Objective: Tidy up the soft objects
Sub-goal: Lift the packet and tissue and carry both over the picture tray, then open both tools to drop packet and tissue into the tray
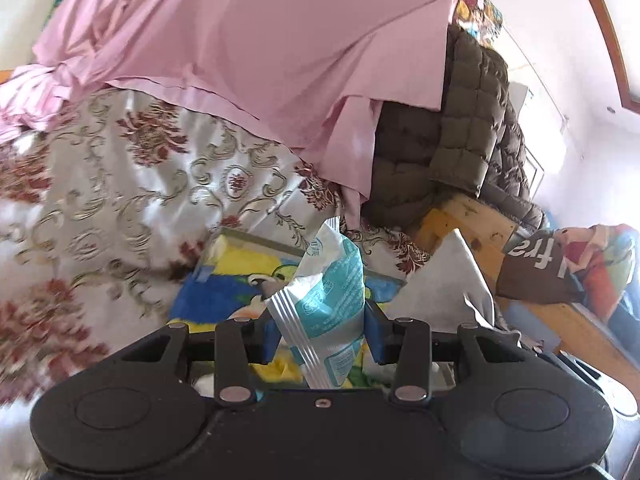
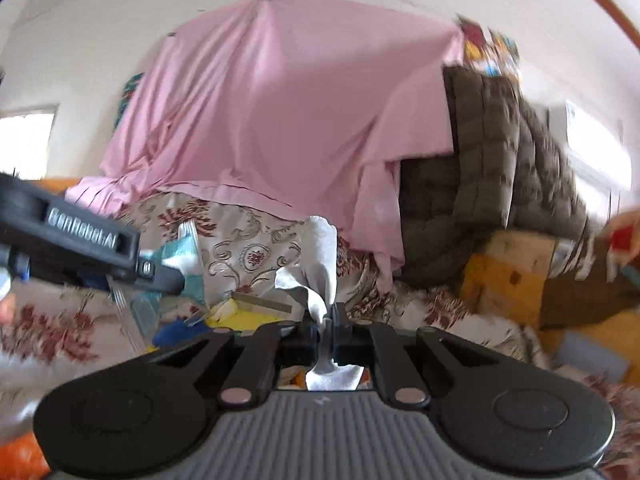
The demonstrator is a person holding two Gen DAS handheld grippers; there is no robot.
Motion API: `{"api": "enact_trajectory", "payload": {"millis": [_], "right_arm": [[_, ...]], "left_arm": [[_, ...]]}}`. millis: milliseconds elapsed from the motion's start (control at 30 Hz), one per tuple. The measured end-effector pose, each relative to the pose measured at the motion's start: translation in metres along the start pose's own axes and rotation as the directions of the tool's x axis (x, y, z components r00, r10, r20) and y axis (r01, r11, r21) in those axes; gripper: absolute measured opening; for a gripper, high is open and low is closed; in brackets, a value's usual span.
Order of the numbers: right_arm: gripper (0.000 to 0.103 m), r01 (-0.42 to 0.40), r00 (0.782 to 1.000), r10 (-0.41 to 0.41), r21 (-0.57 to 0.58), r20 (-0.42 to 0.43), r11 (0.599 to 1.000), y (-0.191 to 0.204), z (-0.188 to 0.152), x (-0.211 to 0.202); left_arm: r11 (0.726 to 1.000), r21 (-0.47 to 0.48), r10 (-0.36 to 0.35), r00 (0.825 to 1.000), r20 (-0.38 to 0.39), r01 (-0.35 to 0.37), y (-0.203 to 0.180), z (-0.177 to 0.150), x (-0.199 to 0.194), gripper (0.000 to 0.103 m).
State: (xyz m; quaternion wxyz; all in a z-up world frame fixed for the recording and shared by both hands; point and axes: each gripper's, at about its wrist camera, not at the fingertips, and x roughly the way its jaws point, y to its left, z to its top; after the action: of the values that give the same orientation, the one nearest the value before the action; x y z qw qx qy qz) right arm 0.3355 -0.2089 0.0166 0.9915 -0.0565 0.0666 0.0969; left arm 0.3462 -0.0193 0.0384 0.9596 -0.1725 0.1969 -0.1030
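Observation:
My left gripper (image 1: 320,334) is shut on a white and teal wet-wipe packet (image 1: 332,296), held upright above the bed. The packet also shows in the right wrist view (image 2: 182,254) inside the left gripper (image 2: 160,276). My right gripper (image 2: 327,334) is shut on a white tissue (image 2: 320,260) that stands up between its fingers; the tissue shows in the left wrist view (image 1: 448,284) to the right of the packet.
A floral bedspread (image 1: 120,200) covers the bed. A pink sheet (image 1: 248,40) hangs behind it. A brown quilted jacket (image 1: 468,128) lies at the right. A colourful picture box (image 1: 240,280) lies under the grippers. A wooden bed frame (image 1: 476,224) is at right.

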Motion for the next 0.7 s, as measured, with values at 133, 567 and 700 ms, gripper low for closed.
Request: {"api": "enact_trajectory", "payload": {"millis": [133,567,700], "right_arm": [[0.007,-0.029,0.997,0.039,0.160,-0.062,0.987,-0.030,0.004,0.040],[0.008,-0.085,0.960,0.171,0.353,-0.220,0.932,-0.062,-0.017,0.111],[0.009,-0.052,0.950,0.151,0.339,-0.274,0.940,-0.058,-0.022,0.116]], "left_arm": [[1.000,0.013,-0.001,0.999,-0.037,0.002,0.002,0.014,0.053,0.044],[0.998,-0.027,0.050,0.977,-0.206,-0.057,0.021,0.025,0.165,0.044],[0.996,-0.043,0.064,0.970,-0.235,-0.076,0.027,0.019,0.172,0.045]]}}
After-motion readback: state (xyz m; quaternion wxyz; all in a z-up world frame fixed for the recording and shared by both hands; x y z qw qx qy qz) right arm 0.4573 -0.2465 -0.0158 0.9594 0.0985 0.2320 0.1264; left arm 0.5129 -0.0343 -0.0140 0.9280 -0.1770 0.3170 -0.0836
